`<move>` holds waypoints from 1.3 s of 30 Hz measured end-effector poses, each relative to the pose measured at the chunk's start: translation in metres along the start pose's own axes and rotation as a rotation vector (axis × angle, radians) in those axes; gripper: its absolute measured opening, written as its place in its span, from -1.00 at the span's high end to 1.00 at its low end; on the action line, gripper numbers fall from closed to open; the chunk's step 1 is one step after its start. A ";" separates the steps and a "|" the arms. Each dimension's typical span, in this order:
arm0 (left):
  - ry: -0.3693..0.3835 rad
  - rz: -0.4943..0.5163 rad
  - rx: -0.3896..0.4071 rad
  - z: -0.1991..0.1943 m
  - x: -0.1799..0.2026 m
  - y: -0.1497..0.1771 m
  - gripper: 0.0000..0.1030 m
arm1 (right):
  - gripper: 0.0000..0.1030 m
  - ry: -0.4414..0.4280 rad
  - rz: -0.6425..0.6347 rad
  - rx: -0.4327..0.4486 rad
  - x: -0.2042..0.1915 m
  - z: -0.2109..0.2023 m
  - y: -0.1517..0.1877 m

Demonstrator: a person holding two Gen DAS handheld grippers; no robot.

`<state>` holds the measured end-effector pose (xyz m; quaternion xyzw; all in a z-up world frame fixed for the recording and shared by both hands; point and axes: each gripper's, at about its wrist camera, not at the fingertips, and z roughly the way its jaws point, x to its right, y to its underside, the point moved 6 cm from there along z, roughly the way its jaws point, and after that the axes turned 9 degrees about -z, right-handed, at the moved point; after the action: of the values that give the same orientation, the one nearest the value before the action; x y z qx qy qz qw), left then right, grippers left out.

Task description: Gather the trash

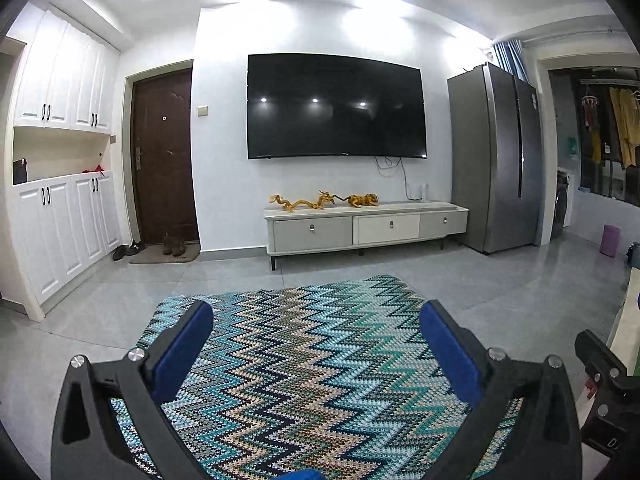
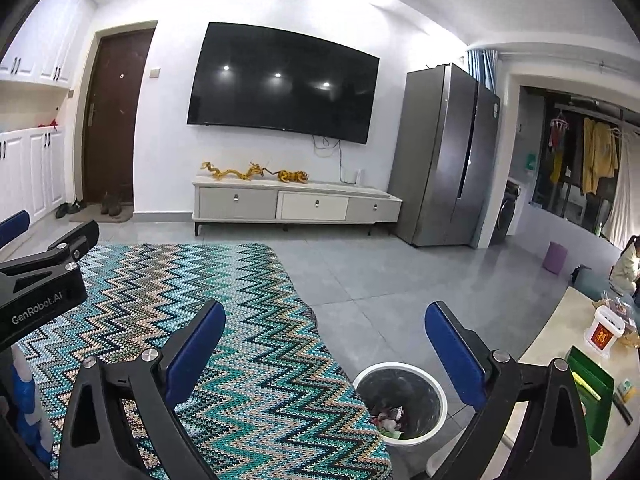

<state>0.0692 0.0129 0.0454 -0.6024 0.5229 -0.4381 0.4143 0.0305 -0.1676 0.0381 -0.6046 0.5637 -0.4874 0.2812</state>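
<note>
Blue pads on both grippers stand wide, nothing between them. Left gripper hangs over the zigzag cloth, aimed at the TV. Right gripper sits just beside it, to the right, over the cloth's edge.

Task's things: the bin is on the floor, touching or just beside the cloth's right edge, low between the right gripper's fingers in its view. Black liner, white rim, wrappers already at the bottom. No loose trash visible on the cloth in either view. A side table at far right holds a green box, a red-and-white tub and small bits; can't tell if any of that is trash.

Judgement: both hands empty with stuff already in the bin, so this is either between pickups or near done.

For the next step:
- Scan first. Tilt the wrist views down; what lies right under the grippers is hidden by the fingers.
- The right hand is nearer the bin and table, so use it for anything there.
- Keep the jaws wide until a piece is framed between the pads, then close.
- Release directly over the bin mouth, clear of the rim, so light wrappers don't drift onto the cloth.
- Mind the two grippers; they're near each other.
</note>
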 end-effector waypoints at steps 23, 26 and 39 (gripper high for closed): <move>0.002 0.012 0.008 -0.009 0.007 0.004 -1.00 | -0.99 0.039 0.090 0.026 0.026 0.001 0.009; 0.000 0.017 0.007 -0.010 0.007 0.005 -1.00 | -0.99 0.040 0.093 0.023 0.028 0.001 0.010; 0.001 0.021 -0.008 -0.008 0.006 0.007 -1.00 | -0.99 0.037 0.099 0.024 0.029 0.002 0.013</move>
<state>0.0605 0.0057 0.0418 -0.5983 0.5311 -0.4320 0.4164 0.0238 -0.1986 0.0339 -0.5635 0.5922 -0.4907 0.3016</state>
